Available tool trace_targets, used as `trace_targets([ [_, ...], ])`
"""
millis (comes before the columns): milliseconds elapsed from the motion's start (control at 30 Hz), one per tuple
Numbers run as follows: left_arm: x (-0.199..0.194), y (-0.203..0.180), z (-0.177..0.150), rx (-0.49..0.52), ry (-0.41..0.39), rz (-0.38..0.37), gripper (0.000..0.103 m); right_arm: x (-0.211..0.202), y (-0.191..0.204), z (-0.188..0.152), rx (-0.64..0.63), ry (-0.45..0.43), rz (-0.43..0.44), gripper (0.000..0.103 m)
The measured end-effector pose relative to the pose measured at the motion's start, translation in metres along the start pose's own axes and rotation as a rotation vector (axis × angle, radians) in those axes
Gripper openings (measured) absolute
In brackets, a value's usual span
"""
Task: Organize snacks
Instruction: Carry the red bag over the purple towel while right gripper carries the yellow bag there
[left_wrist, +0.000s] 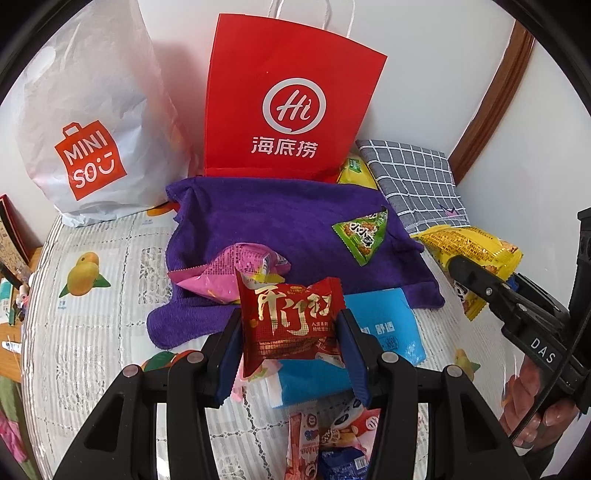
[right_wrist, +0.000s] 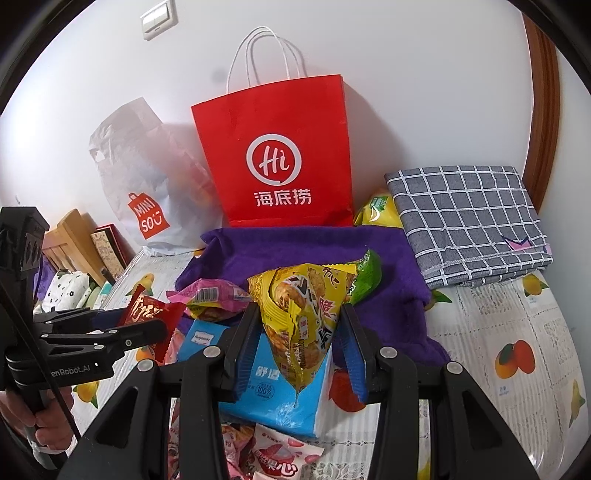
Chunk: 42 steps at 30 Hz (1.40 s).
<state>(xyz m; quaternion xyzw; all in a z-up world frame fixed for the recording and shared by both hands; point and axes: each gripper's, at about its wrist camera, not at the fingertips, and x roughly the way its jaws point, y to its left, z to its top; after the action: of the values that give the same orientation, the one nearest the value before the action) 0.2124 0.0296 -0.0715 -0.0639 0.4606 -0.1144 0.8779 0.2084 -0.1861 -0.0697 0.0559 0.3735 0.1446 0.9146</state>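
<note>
Red foil snack packet (left_wrist: 291, 325) clamped between the pads of the left hand-held gripper (left_wrist: 290, 334), lifted clear of the counter (left_wrist: 85, 332). Right hand-held gripper (right_wrist: 301, 345) closed on a yellow snack bag (right_wrist: 299, 325), pinched mid-body, its lower corner hanging free over a blue tissue pack (right_wrist: 273, 398).

Both items held in front of the red paper bag (right_wrist: 280, 155), which stands upright against the wall beside a white Miniso bag (left_wrist: 85, 122). Which bag is the target, cannot tell.

Progress: early to middle, by my reading. Left loose: pink packet (left_wrist: 236, 273) and green triangular packet (left_wrist: 364, 232) on the purple towel (left_wrist: 280, 221); another yellow packet (right_wrist: 376, 210) behind, beside the folded grey checked cloth (right_wrist: 469, 221); several pink and red sachets (right_wrist: 273, 458) near the front edge. Whether the bags hold anything yet is not visible.
</note>
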Motion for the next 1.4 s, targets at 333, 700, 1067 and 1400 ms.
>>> trace_targets([
  [333,0.015,0.008,0.016,-0.01,0.008,0.01,0.047,0.012,-0.009,0.012,0.009,0.007,-0.004,0.042],
  [700,0.037,0.02,0.037,-0.025,0.022,0.019,0.047,0.034,-0.023,0.022,0.01,0.015,-0.013,0.042],
  [1067,0.064,0.018,0.055,-0.005,0.035,0.038,0.047,0.065,-0.038,0.02,-0.009,0.067,-0.033,0.042],
  [1400,0.091,0.021,0.066,0.001,0.057,0.049,0.047,0.094,-0.058,0.009,0.016,0.128,-0.057,0.042],
])
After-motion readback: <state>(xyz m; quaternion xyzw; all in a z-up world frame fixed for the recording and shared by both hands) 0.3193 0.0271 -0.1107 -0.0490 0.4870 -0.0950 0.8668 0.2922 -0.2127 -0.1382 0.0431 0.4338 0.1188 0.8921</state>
